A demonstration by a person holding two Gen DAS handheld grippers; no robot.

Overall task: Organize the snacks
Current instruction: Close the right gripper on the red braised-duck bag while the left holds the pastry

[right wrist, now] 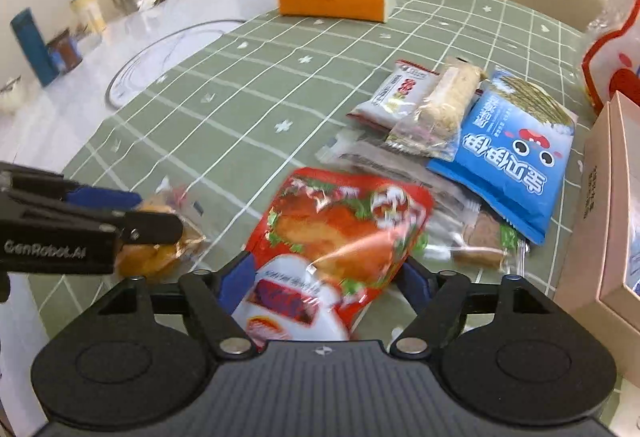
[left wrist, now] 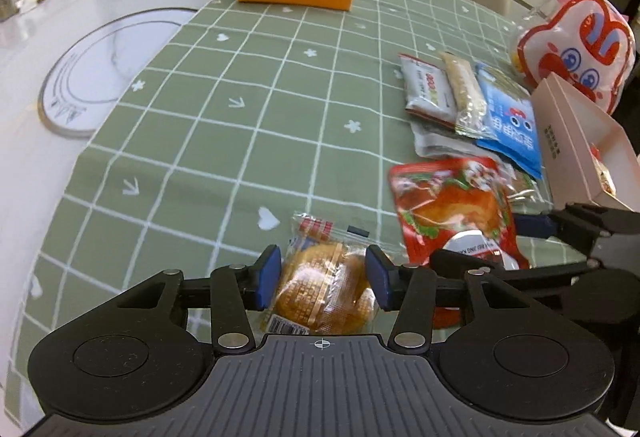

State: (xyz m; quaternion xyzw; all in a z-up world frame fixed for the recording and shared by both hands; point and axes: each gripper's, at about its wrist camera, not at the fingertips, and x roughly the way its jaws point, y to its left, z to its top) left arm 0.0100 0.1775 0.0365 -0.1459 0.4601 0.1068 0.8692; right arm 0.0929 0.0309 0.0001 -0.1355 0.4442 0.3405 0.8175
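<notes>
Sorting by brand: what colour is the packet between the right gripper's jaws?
Mostly red packet, seen best from the right wrist.

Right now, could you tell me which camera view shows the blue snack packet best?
The right wrist view: the blue snack packet lies there whole and large, its cartoon face and lettering readable, overlapping other packets. The left wrist view shows it smaller at the right side, with its far edge hidden behind the pink box.

left gripper (left wrist: pixel 324 279) jaws part-closed | right gripper (right wrist: pixel 326 283) jaws part-closed | both angled down
</notes>
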